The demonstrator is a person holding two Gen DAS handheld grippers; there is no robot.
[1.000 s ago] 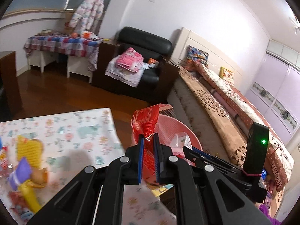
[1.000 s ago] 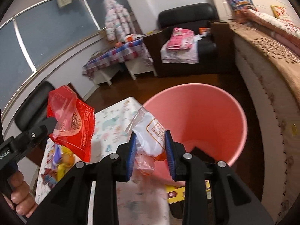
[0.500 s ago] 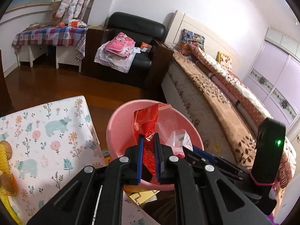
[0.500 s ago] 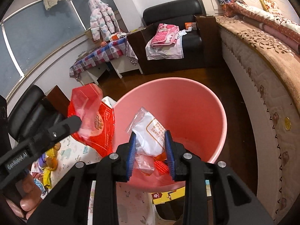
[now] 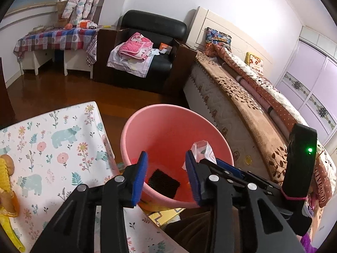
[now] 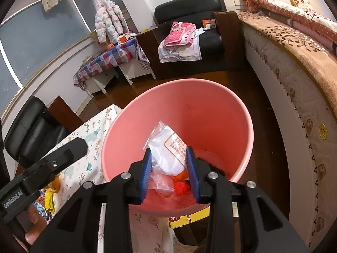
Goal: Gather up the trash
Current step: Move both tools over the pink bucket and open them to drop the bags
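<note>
The left tool (image 5: 166,175) has let the red wrapper fall into the pink bin (image 5: 134,126).

On the left gripper (image 6: 53,164), in your right wrist view, you can read "GenRobot.AI" along its side. The brown cloth (image 5: 322,181) at the bed's edge reads "GIVE", partly cut. The white wrapper (image 6: 168,154) carries unreadable red print.

Bin (image 6: 242,113) between table (image 6: 92,135) and bed (image 6: 294,67), wrappers (image 6: 181,186) inside

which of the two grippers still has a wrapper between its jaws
The right gripper: a white wrapper sits between its opening jaws. The left gripper has none.
</note>
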